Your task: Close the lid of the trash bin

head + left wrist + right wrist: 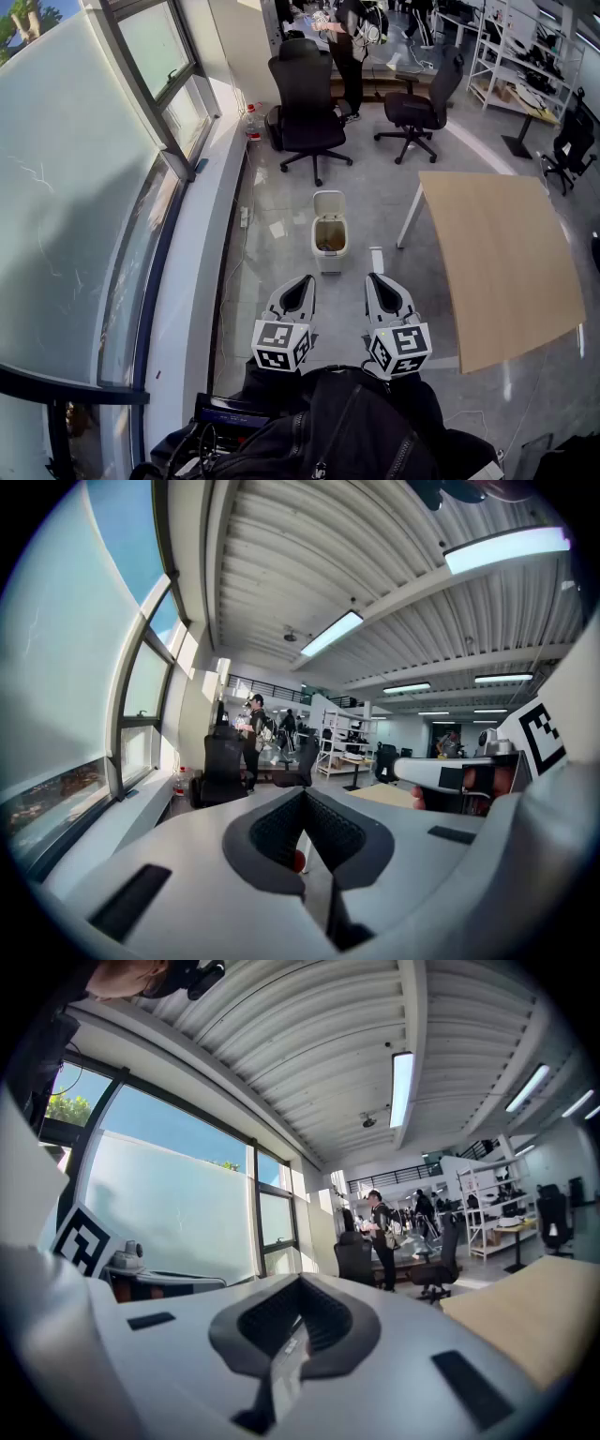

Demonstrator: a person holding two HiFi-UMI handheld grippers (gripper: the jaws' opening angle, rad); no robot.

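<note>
Bin (329,246) stands on the floor ahead of me near the table (497,253), its lid (328,202) tipped up. My left gripper (302,281) and right gripper (375,279) hang short of it, jaws together, empty.

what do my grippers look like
The left gripper and right gripper match: light grey rounded shells, black ribbed pads lining the jaws, and a white cube with black square markers behind. The person's clothing is black.
</note>
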